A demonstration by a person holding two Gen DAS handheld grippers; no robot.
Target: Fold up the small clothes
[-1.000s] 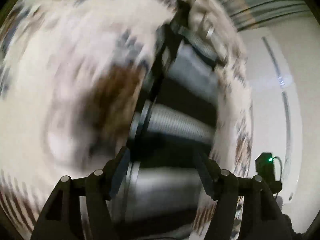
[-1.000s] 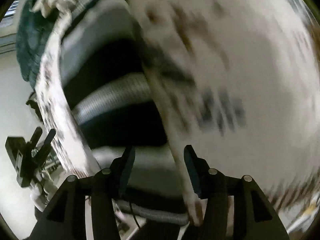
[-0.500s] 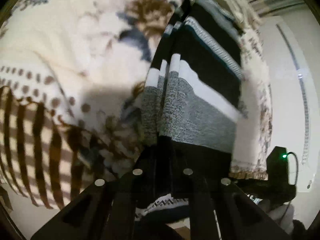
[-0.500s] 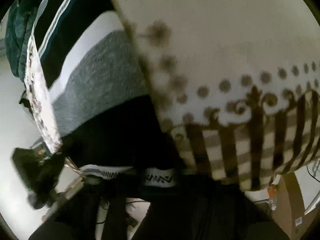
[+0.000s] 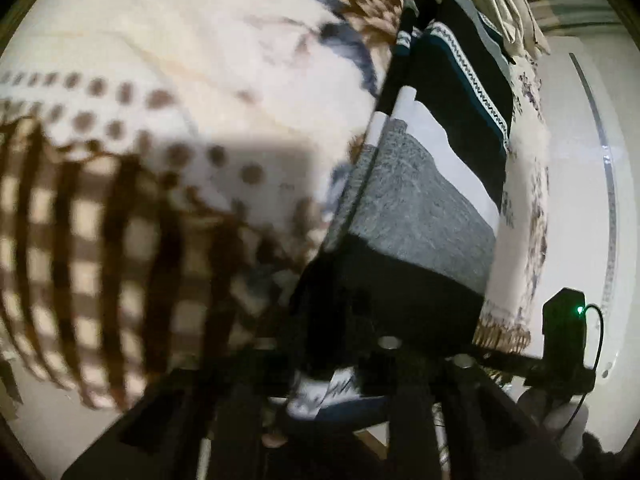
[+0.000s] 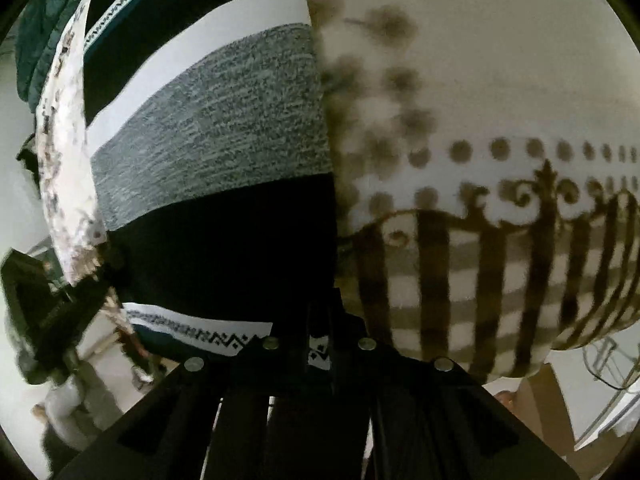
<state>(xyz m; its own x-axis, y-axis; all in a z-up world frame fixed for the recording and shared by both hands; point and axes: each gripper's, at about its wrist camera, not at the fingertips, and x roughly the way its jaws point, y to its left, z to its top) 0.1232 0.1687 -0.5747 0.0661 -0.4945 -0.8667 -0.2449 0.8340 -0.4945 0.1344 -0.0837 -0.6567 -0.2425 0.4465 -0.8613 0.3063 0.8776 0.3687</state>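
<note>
Black, grey and white bands run across the striped knit garment (image 5: pixel 420 208), which lies on a cream blanket (image 5: pixel 160 60) patterned with brown dots and bars. Compared with a second ago, both grippers sit lower and nearer the garment's dark hem, and the blur has cleared. The left gripper (image 5: pixel 352 340) and right gripper (image 6: pixel 320 320) have just been opening from a tight close, yet hem cloth still sits pinched between each pair of jaws. Right of the garment the blanket lies bare.
</note>
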